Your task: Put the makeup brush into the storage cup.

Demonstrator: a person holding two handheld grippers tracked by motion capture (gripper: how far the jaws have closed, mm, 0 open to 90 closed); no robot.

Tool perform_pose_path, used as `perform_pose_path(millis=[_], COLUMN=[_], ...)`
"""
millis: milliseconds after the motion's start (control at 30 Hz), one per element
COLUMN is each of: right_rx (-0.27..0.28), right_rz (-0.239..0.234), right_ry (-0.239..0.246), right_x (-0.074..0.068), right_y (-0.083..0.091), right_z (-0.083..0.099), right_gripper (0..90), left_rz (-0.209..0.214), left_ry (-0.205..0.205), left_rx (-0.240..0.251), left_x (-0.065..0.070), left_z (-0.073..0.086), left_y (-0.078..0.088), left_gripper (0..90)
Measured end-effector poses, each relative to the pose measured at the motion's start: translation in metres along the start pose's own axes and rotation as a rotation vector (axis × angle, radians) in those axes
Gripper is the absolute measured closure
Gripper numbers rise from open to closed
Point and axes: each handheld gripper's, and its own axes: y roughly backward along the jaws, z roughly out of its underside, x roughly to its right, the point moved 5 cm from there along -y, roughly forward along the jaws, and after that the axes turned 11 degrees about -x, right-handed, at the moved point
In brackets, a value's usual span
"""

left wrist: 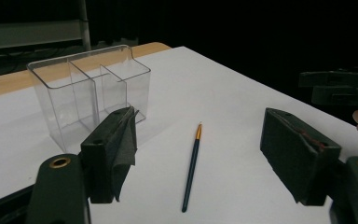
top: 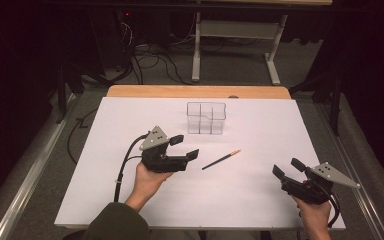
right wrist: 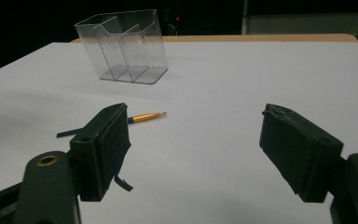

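A thin brush [top: 221, 160] lies flat on the white bench [top: 130, 210], near its middle, touched by nothing. In the high view it slants, dark handle end toward 8 o'clock, orange ferrule and pale tip toward 2 o'clock.

The left gripper [top: 185, 147] hovers at the brush's 9 o'clock, just beside the handle end, held by a hand [top: 147, 181] in a green sleeve. Its jaws stand wide open and empty, pointing toward 3 o'clock. In the left gripper view the brush [left wrist: 191, 167] lies on the bench between the two jaws, farther out, running from 6 to 12 o'clock, tip away.

The right gripper [top: 287, 168] sits at the brush's 4 o'clock, well apart from it, jaws open and empty, aimed toward 10 o'clock. In the right gripper view the brush [right wrist: 144, 116] shows just past the left jaw, which hides part of the handle.

A clear box [top: 206, 118] with inner dividers stands upright at 12 o'clock from the brush, near the bench's far edge; its compartments look empty.
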Motion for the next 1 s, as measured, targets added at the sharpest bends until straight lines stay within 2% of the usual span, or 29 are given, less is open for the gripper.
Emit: perform_pose_path(millis=[533,1000], right_rx=[0.0,-0.001], right_rz=[-0.001,0.0], right_ry=[0.004,0.004], right_x=[-0.001,0.0], right_y=[0.0,0.0], right_z=[0.0,0.0], right_gripper=[25.4,25.5], left_rz=[0.012,0.033], left_ry=[-0.004,-0.026], left_rx=[-0.004,-0.01], left_x=[0.003,0.011], left_z=[-0.004,-0.016], left_y=[-0.012,-0.026], left_gripper=[27.9,28.2])
